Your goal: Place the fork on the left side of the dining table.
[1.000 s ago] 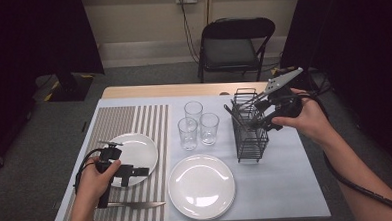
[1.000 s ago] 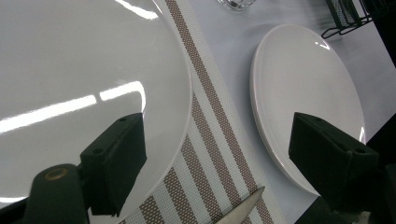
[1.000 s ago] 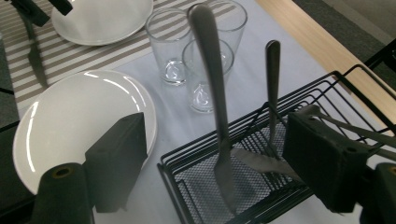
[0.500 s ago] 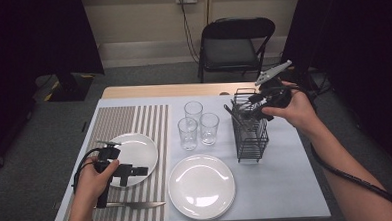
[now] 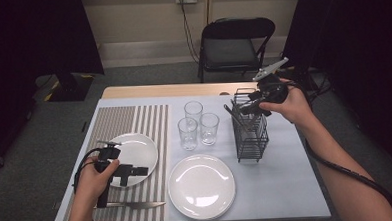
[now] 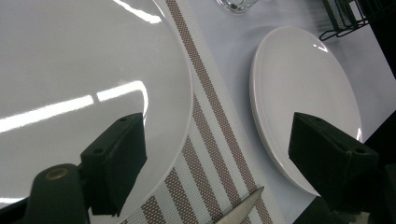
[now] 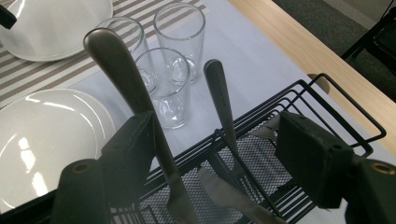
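A black wire cutlery rack (image 5: 250, 133) stands right of centre with several metal utensils upright in it. My right gripper (image 5: 246, 108) hovers at its top, and its jaws have just been closing. In the right gripper view this gripper (image 7: 215, 149) is open. One utensil handle (image 7: 121, 74) stands close by its left jaw and a thinner handle (image 7: 219, 93) in the gap, with neither pad pressing. My left gripper (image 5: 136, 173) is open over the edge of the left white plate (image 5: 135, 148). In its own view the left gripper (image 6: 219, 154) spans plate rim and striped placemat (image 6: 210, 121).
Three clear glasses (image 5: 199, 123) stand left of the rack. A second white plate (image 5: 201, 185) lies front centre, and a knife (image 5: 133, 205) lies on the placemat (image 5: 119, 124) by the front edge. Behind the table stands a black folding chair (image 5: 231, 44).
My right hand has moved left, bringing its gripper from beside the rack to over its top. The left hand and gripper have kept still.
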